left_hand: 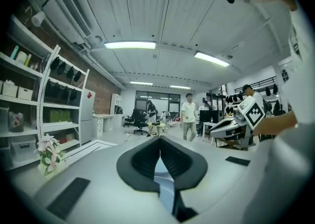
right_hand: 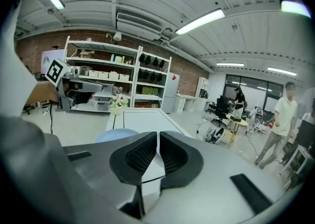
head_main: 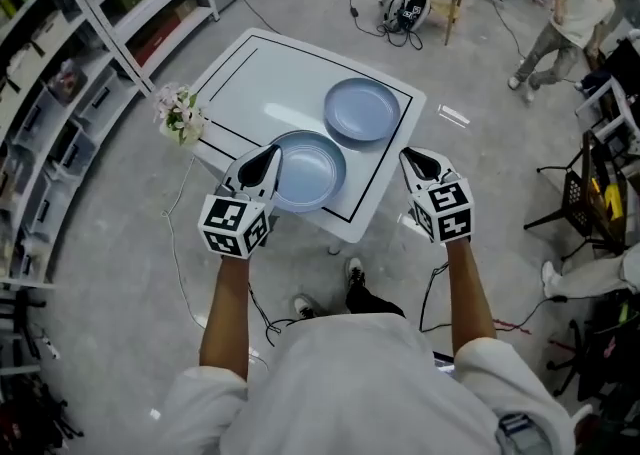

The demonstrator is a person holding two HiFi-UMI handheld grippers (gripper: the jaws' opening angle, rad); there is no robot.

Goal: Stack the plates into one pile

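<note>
My left hand-held gripper (head_main: 268, 163) clenches the near plate (head_main: 312, 175) by its rim; my right hand-held gripper (head_main: 412, 159) is clenched empty. White surface (head_main: 250, 83), grey floor (head_main: 480, 73), shelves (head_main: 70, 93) alongside.

Right gripper (right_hand: 157, 155): our jaws stand all but together, with only a thin slit between the ribbed pads (right_hand: 140, 156) and nothing in it.
Table (right_hand: 142, 118): white with a black border line; we see it running away beyond the jaws.
Plate (right_hand: 114, 134): blue, on the table just past our left jaw, partly hidden by it.
Flowers (right_hand: 118, 102): at the table's left edge, further off.
Left gripper (right_hand: 96, 87): we spot it at far left with its marker cube (right_hand: 55, 72); we cannot read its jaws from here.
Shelves (right_hand: 106, 78): behind, against a brick wall (right_hand: 39, 50).
Person (right_hand: 280, 119): standing at right, well apart from the table.
</note>
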